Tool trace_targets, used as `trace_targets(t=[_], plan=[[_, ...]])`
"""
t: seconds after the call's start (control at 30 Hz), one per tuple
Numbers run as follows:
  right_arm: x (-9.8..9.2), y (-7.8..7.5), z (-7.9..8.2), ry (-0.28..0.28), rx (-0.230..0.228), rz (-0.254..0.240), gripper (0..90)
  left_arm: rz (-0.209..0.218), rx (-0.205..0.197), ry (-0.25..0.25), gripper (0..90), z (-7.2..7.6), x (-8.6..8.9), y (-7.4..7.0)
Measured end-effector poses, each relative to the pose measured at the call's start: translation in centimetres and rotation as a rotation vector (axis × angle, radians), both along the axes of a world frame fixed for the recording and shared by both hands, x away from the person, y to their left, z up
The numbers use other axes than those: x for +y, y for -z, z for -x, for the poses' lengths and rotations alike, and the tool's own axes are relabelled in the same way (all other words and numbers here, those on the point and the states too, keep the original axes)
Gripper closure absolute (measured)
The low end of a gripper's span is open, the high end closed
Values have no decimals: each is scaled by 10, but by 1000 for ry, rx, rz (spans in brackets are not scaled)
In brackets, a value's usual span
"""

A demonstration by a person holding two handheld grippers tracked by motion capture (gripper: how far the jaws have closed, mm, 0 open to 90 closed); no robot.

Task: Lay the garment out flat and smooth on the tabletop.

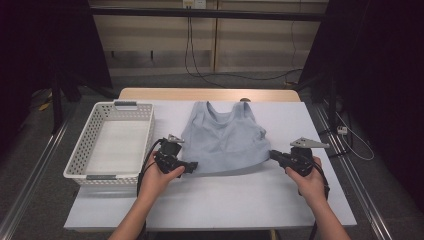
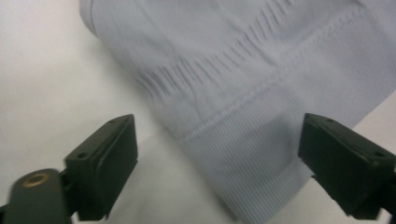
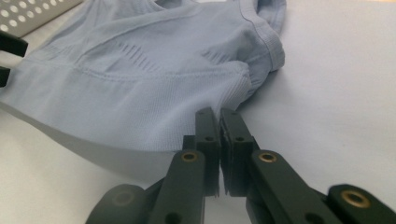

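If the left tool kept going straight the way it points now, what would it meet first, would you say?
Most likely the hem of the top, which already lies between the open left tool's jaws, just ahead.

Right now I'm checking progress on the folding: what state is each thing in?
Light blue sports top: spread flat, unfolded, its hem corner lifted at the right.
White perforated basket: empty.
Left gripper: open, jaws astride the hem corner.
Right gripper: shut on the opposite hem corner.

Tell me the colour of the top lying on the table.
Pale blue-grey crop top, ribbed at the hem; the right gripper view shows it best.
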State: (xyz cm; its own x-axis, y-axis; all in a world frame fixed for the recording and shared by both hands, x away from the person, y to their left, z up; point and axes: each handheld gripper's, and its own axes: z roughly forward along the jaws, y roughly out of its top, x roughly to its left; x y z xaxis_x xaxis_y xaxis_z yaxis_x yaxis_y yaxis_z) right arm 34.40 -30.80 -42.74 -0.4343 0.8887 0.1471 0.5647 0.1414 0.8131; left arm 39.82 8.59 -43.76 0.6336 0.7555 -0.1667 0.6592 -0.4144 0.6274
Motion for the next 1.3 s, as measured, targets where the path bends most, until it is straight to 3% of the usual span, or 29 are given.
trace_targets(t=[0.13,0.17,0.23,0.3,0.33,0.5,0.6,0.73,0.83,1.07,1.13,1.2,1.3], plan=[[0,2,-2,1,2,12,874,-7,9,-13,316,0,1,3],[-1,2,-2,1,2,17,873,-4,16,-7,439,-1,2,4],[0,3,-2,1,4,18,873,-3,30,-2,480,-1,2,4],[0,4,-3,3,6,20,873,-22,20,0,612,-1,1,3],[0,4,-3,1,8,21,873,-24,24,4,612,-1,2,2],[-2,3,-2,5,9,18,873,9,39,3,844,-4,4,-4],[-5,1,-1,8,9,8,874,26,31,1,857,-6,6,-10],[-15,-6,3,20,12,-22,877,98,13,-18,863,-8,8,-21],[-19,-9,4,34,7,-30,876,111,10,-19,863,-9,6,-24],[-21,3,0,43,25,28,869,98,-1,-28,861,-18,-2,-21],[-20,5,-1,39,30,40,869,87,14,-24,856,-19,-3,-20],[-19,11,-6,42,64,63,843,75,42,-17,826,-19,-4,-15],[-20,17,-7,42,86,87,839,69,51,-11,757,-20,-4,-12]])
